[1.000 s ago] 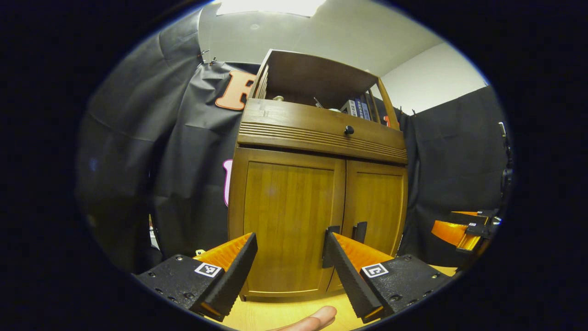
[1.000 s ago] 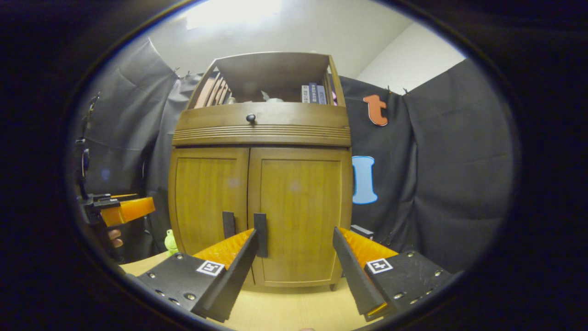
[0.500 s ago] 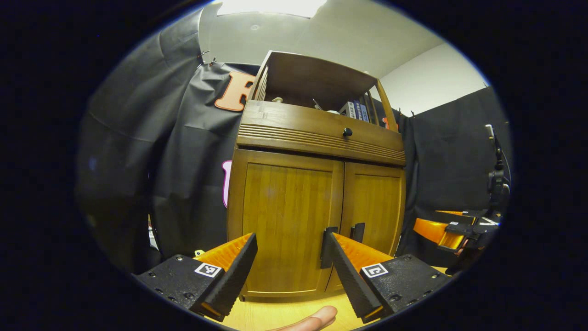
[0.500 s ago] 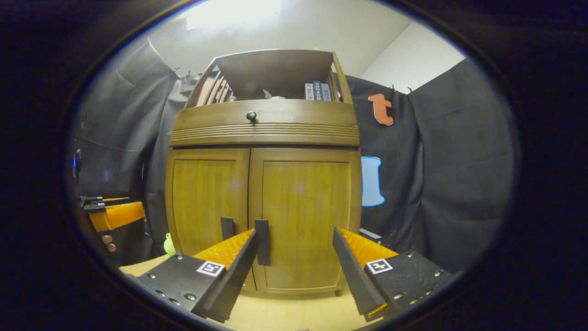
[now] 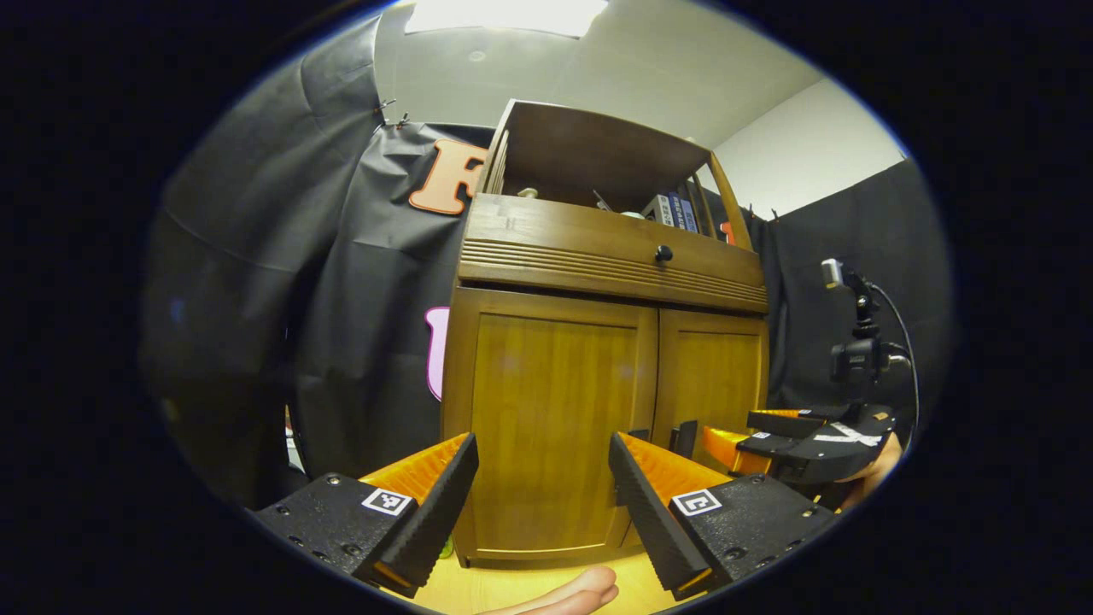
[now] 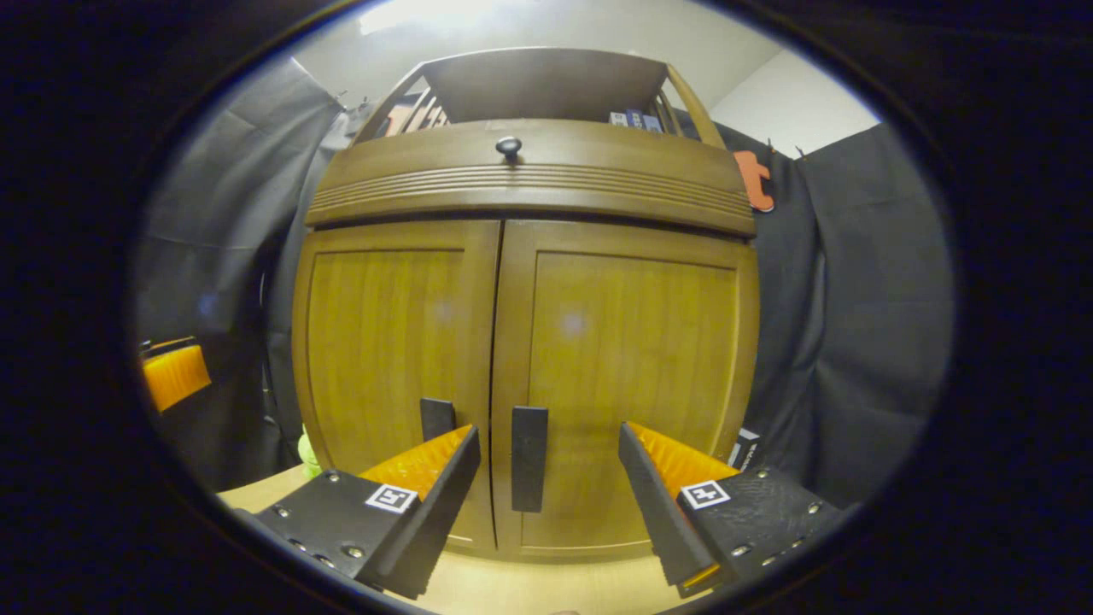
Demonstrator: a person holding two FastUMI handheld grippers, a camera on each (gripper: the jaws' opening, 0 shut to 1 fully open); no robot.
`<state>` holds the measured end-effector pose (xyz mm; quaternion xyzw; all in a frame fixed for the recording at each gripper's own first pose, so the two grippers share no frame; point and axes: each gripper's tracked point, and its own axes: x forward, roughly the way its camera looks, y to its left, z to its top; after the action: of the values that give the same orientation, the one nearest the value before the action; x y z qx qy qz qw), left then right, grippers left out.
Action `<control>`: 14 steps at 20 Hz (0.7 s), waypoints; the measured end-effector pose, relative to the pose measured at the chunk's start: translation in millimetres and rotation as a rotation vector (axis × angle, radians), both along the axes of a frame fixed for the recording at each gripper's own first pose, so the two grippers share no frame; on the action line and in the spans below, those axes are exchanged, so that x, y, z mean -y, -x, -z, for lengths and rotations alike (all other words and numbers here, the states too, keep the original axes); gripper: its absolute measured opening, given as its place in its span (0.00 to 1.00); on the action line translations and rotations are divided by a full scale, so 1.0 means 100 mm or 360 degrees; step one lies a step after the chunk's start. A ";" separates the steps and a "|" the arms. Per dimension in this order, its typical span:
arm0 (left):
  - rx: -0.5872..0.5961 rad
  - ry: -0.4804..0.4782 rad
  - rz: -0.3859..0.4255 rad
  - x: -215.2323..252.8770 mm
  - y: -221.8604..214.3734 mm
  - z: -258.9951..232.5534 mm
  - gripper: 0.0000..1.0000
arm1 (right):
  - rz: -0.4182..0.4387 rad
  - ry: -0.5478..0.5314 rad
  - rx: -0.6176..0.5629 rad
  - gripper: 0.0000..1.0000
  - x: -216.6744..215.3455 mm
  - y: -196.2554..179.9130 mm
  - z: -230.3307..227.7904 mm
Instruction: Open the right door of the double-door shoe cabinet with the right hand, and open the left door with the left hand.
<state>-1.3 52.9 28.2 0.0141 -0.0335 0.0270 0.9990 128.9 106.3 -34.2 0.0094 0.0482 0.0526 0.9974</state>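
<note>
1. In the left gripper view, the left gripper (image 5: 540,504) is held with its fingers spread wide and nothing between them, in front of the closed left door (image 5: 546,418) of the brown wooden double-door shoe cabinet (image 5: 598,256). The right gripper (image 5: 803,440) is seen near the closed right door (image 5: 713,384).
2. In the right gripper view, the right gripper (image 6: 546,504) is spread and empty, and the black bar handle (image 6: 528,459) of the right door (image 6: 628,376) is framed between its fingers, untouched. The left door (image 6: 393,342) is shut.

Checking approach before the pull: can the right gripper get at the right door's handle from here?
Probably yes. The right gripper has its jaws open, and the right door's handle stands between them with nothing in front. The doors look shut, and the left gripper sits off to the side.
</note>
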 end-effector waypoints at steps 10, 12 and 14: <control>-0.0038 0.0056 -0.0045 -0.25 -0.14 0.04 0.91 | -0.0026 -0.0060 -0.0150 0.75 -0.24 -0.71 0.45; -0.0043 0.0056 -0.0043 -0.25 -0.15 0.04 0.91 | -0.0066 -0.0036 -0.0112 0.30 -0.28 -0.69 0.46; -0.0057 0.0056 -0.0041 -0.25 -0.17 0.08 0.91 | -0.0097 -0.0041 -0.0107 0.24 -0.26 -0.68 0.46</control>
<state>15.5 77.6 20.6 -0.0026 -0.0150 0.0403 0.9991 196.6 132.7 -80.4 0.0226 0.0812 0.0833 0.9929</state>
